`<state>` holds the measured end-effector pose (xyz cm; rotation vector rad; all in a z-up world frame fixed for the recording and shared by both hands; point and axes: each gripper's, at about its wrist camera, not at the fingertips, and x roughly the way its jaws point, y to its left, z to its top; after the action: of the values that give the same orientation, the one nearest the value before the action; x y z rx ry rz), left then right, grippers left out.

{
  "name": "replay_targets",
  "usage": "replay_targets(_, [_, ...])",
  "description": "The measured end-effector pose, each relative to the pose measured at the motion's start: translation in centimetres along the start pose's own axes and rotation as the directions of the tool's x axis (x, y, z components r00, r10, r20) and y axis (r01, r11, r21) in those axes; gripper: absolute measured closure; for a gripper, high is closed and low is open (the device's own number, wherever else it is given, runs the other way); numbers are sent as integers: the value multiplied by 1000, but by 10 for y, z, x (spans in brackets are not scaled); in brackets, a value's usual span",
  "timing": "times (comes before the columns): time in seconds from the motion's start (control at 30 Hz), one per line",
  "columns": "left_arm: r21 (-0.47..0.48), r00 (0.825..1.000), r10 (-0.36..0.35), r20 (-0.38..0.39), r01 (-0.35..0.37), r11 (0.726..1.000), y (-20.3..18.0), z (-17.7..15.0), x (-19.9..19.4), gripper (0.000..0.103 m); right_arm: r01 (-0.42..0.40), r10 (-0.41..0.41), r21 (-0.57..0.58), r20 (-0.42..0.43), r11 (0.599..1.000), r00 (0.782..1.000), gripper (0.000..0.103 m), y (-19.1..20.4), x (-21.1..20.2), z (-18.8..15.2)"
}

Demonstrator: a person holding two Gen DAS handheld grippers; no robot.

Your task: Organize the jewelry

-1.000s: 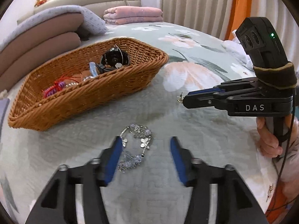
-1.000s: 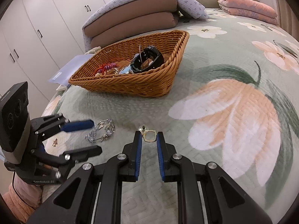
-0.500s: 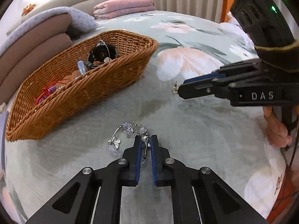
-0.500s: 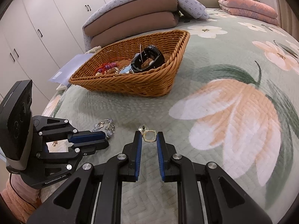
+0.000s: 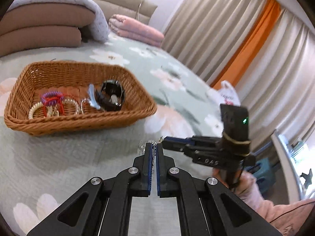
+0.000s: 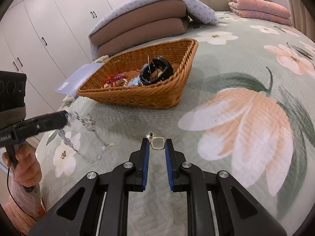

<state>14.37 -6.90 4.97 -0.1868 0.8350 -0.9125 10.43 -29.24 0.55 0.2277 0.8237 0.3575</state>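
Dangling from pinched left jaws, crystal bracelet point(image 6: 78, 122); right jaws clamp gold earring point(image 6: 158, 143) at tips

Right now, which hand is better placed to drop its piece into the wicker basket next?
Left. The left gripper is shut on the crystal bracelet, lifted off the quilt beside the basket. The right gripper holds a gold earring farther back.

A floral quilted bedspread point(image 6: 246, 118) covers the bed across the frame. Stacked brown cushions point(image 6: 141, 29) under a lilac blanket point(image 6: 198, 9) sit at upper centre. A folded pink blanket point(image 6: 259, 9) lies at upper right. White wardrobe doors point(image 6: 49, 29) fill the upper left. In the left wrist view, beige curtains point(image 5: 212, 35) and an orange drape point(image 5: 254, 39) occupy the upper right.
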Motion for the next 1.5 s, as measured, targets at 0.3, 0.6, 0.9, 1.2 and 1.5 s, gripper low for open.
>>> replay_targets(0.3, [23, 997, 23, 74, -25, 999, 0, 14, -28, 100, -38, 56, -105, 173, 994, 983, 85, 27, -48, 9])
replay_targets(0.6, [78, 974, 111, 199, -129, 989, 9, 80, -50, 100, -36, 37, -7, 299, 999, 953, 85, 35, -62, 91])
replay_targets(0.9, [106, 994, 106, 0, -105, 989, 40, 56, -10, 96, 30, -18, -37, 292, 999, 956, 85, 38, -2, 117])
replay_targets(1.2, [171, 915, 379, -137, -355, 919, 48, -7, 52, 42, 20, 3, -71, 318, 997, 948, 85, 32, -2, 97])
replay_targets(1.5, [207, 873, 470, -132, -439, 874, 48, 0, 81, 77, -18, 27, -30, 317, 999, 948, 85, 18, -1, 95])
